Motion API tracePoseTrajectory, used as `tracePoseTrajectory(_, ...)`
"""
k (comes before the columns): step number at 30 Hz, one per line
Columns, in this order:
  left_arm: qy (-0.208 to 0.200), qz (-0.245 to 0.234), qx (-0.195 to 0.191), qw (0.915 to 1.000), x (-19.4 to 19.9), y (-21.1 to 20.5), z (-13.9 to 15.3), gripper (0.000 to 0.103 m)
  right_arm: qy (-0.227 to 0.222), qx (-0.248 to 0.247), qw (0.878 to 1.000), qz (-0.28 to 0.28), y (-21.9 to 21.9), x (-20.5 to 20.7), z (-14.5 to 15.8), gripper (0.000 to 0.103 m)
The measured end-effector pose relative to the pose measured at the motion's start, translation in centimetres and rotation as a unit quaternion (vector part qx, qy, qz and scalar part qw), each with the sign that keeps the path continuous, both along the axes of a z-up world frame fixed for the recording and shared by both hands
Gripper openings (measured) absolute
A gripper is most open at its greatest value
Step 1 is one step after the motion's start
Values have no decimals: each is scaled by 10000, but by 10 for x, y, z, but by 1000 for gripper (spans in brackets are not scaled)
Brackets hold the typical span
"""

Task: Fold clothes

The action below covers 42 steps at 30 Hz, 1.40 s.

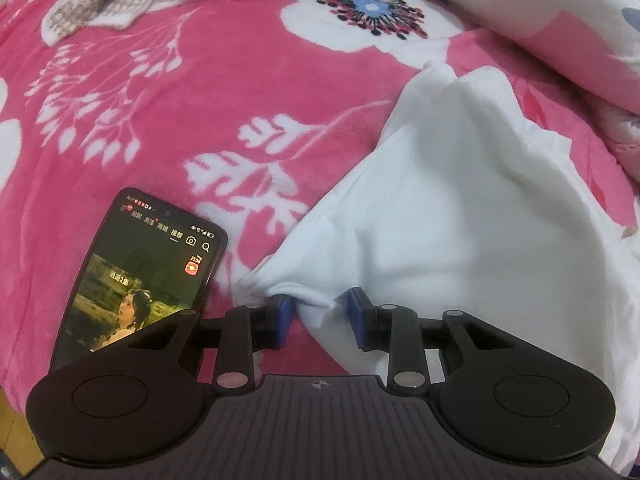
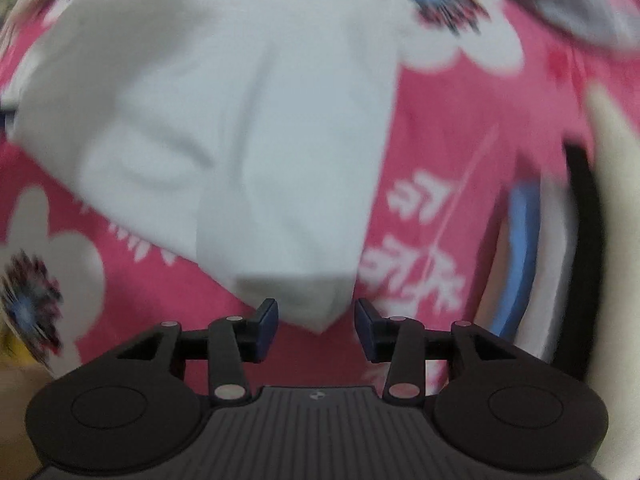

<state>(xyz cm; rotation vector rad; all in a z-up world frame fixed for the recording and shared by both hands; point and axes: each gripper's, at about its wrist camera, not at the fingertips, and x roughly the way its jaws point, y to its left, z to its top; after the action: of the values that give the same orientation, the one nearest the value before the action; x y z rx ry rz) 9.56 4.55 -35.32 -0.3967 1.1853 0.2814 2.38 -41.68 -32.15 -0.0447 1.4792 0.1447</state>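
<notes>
So the white garment (image 1: 452, 208) is lying rumpled on the pink floral blanket (image 1: 152, 128), which covers the whole bed surface. No bins or baskets anywhere in either view, everything's just loose on the blanket.

Left gripper (image 1: 320, 310): the 2 blue pads stand apart with a bunched corner of the white cloth sitting between them; it touches 1 pad, no real pinch.

Right gripper (image 2: 316, 318): jaws apart too, a folded tip of the same garment (image 2: 224, 128) poking down between them, not squeezed. That view is blurry.

A phone (image 1: 136, 276) with its screen lit sits just left of the left gripper, and a beige checked garment (image 1: 108, 0) lies along the far edge.
</notes>
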Motion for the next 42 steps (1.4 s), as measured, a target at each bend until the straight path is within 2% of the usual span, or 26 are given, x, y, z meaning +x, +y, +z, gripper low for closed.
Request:
tracePoseTrajectory(1,-1,-10,11,10000,0,0,0,30,26,186,9996,-194,-7,0,-2,37)
tracePoseTrajectory(2,-1,-19,22,10000,0,-1,0,30,52,372,9986,-385,-13,0,-3,28)
tracePoseTrajectory(3,2,-30,34,10000,1,-1,-1,30,85,521,9975,-472,-16,1,-6,11)
tracePoseTrajectory(5,-1,-58,59,10000,2,-2,-1,31,97,321,9992,-235,-10,3,-6,7)
tracePoseTrajectory(9,-18,-101,66,9999,2,-3,-1,31,-204,-381,9966,706,10,7,21,4)
tracePoseTrajectory(13,-66,-138,28,9999,2,-2,-1,31,-583,-1048,9763,1801,25,8,39,4)
tracePoseTrajectory(17,-97,-215,34,9997,2,-2,-1,31,-312,-1346,9662,2178,17,3,2,4)
tracePoseTrajectory(20,-115,-246,36,9996,1,-1,-1,31,-111,-2216,9524,2089,16,-6,-13,4)
tracePoseTrajectory(23,-174,-202,49,9996,-2,-3,-2,31,-273,-1895,9713,1411,11,-2,16,5)
tracePoseTrajectory(26,-239,-110,44,9996,-5,-3,-2,31,-922,-1580,9705,1569,34,16,43,5)
tracePoseTrajectory(29,-293,-50,22,9996,-6,-3,-2,31,-1470,-914,9597,2215,63,39,46,6)
tracePoseTrajectory(32,-330,-84,4,9994,-6,-2,-3,31,-1554,-493,9342,3174,90,58,23,6)
tracePoseTrajectory(35,-381,-107,-38,9992,-8,-1,-3,32,-1398,-1379,9174,3461,63,83,-19,5)
tracePoseTrajectory(36,-394,-117,-50,9991,-9,-1,-3,32,-1339,-1869,9234,3073,38,96,-29,6)
tracePoseTrajectory(38,-414,-125,-74,9990,-10,0,-3,32,-1254,-2366,9422,2013,-5,126,-21,6)
tracePoseTrajectory(39,-419,-119,-86,9990,-10,1,-3,32,-1452,-2279,9457,1806,-12,133,-5,6)
tracePoseTrajectory(42,-452,-63,-75,9989,-11,-1,-4,32,-1952,-1557,9354,2505,29,130,26,7)
